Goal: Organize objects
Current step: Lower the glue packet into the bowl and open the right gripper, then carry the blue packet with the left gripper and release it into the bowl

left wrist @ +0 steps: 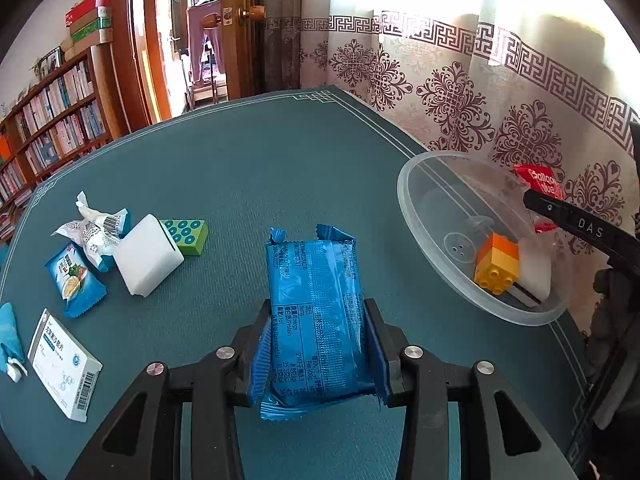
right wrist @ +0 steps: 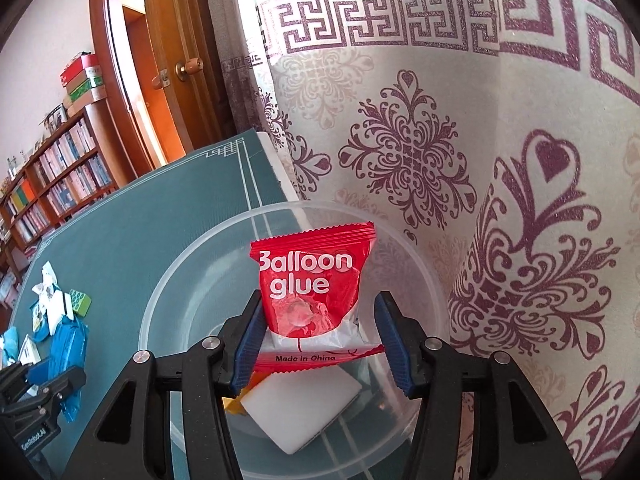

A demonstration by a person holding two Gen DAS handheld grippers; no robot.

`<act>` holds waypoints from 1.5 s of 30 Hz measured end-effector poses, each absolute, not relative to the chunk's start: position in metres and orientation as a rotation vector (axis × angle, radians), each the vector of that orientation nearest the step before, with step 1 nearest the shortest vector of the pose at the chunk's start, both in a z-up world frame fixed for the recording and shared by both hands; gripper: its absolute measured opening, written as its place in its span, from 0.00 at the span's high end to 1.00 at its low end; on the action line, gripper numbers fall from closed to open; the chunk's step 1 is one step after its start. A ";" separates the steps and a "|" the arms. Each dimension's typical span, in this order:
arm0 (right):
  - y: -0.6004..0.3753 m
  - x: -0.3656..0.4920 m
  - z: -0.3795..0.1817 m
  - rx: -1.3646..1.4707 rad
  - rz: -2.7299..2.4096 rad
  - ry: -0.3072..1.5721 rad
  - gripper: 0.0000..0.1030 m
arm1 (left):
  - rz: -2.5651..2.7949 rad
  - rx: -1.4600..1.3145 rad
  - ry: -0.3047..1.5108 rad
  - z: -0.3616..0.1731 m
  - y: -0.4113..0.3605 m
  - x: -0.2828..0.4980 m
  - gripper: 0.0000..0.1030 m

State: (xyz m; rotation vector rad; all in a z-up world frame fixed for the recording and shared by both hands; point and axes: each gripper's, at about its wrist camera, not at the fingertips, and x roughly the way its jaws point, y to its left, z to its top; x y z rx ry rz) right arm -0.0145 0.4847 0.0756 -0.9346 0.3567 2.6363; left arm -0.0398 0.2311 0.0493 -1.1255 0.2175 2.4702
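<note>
Left tongs [left wrist: 316,344] clenched on blue snack packet [left wrist: 314,304], held above green surface [left wrist: 248,168]. Right tongs [right wrist: 318,336] spread around red glue sachet [right wrist: 314,284], over clear bowl [left wrist: 424,216]; hold unclear. Both wrappers look light, crinkly, slippery; best gripped mid-body, gently.

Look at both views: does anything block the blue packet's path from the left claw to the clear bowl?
Partly. The table between the blue packet and the clear bowl is bare, but the right claw holds a red packet above the bowl's opening.
</note>
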 end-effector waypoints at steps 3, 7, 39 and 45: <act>0.486 -0.017 0.076 -0.935 2.633 0.354 0.31 | 2.472 -1.120 0.217 0.051 0.230 -0.040 0.58; 0.484 -0.011 0.076 -0.932 2.633 0.361 0.31 | 2.471 -1.119 0.214 0.052 0.230 -0.041 0.58; 0.469 0.033 0.080 -0.879 2.710 0.417 0.31 | 2.220 -1.062 0.164 0.060 0.319 -0.051 0.57; 0.472 0.033 0.078 -0.875 2.696 0.429 0.31 | 2.261 -1.064 0.100 0.056 0.311 -0.059 0.31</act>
